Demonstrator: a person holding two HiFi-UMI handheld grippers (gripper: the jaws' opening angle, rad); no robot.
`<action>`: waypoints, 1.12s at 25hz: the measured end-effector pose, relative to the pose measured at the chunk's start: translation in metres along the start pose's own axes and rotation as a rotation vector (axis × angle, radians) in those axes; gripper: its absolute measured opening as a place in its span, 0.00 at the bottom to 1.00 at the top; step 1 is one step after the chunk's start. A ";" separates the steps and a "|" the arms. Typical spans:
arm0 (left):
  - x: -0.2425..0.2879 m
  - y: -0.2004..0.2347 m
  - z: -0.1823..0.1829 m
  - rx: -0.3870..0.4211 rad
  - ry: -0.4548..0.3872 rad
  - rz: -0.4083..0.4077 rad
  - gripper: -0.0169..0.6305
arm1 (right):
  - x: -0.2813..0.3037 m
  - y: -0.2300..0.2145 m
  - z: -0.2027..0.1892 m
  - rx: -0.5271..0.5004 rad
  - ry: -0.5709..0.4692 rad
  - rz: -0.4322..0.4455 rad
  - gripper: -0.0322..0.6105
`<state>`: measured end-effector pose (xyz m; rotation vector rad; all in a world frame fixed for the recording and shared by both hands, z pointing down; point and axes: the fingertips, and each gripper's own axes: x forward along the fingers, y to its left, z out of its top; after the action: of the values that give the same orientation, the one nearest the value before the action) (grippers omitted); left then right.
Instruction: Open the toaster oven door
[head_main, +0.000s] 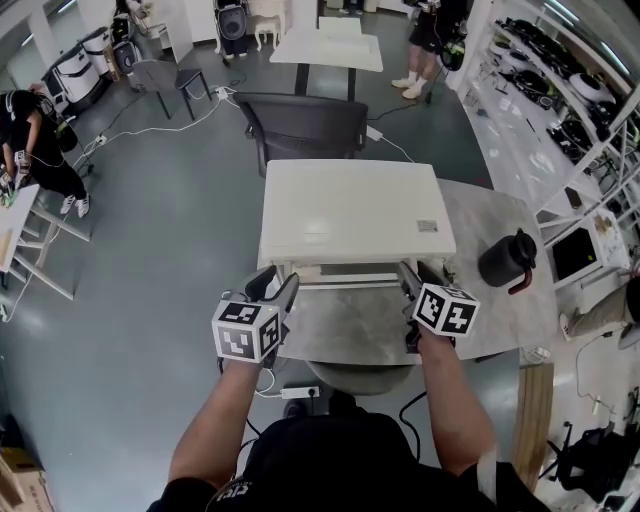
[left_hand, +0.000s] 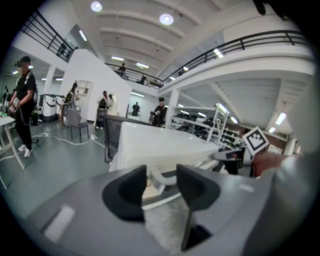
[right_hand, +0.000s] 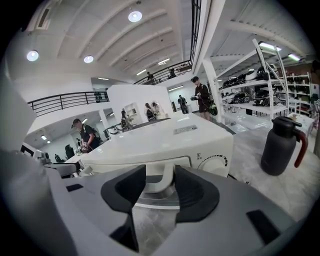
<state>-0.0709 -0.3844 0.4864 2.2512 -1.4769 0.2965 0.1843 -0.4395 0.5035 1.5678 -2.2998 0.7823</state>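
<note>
Head view showed the white toaster oven (head_main: 350, 205) sitting squarely on the grey table (head_main: 490, 215), its door handle (head_main: 345, 281) facing the person and the door apparently not yet lowered. The left gripper (head_main: 273, 288) and right gripper (head_main: 420, 279) each straddled one end of that handle, jaws spread and not clamping it. Pulling with so loose a hold would likely let the bar slip out. An uneven tug from the two ends could skew the door or drag the oven toward the table's near edge.
</note>
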 end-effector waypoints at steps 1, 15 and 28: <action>0.000 -0.001 -0.001 -0.002 0.001 -0.004 0.32 | -0.001 0.000 0.000 0.001 0.000 -0.004 0.32; -0.020 0.005 -0.004 -0.010 -0.029 0.023 0.33 | -0.026 0.001 -0.025 0.003 0.017 -0.065 0.31; -0.029 -0.002 -0.032 -0.032 0.036 -0.047 0.35 | -0.054 0.003 -0.068 0.032 0.045 -0.107 0.31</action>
<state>-0.0795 -0.3447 0.5028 2.2406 -1.3987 0.2948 0.1965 -0.3582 0.5325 1.6545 -2.1621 0.8226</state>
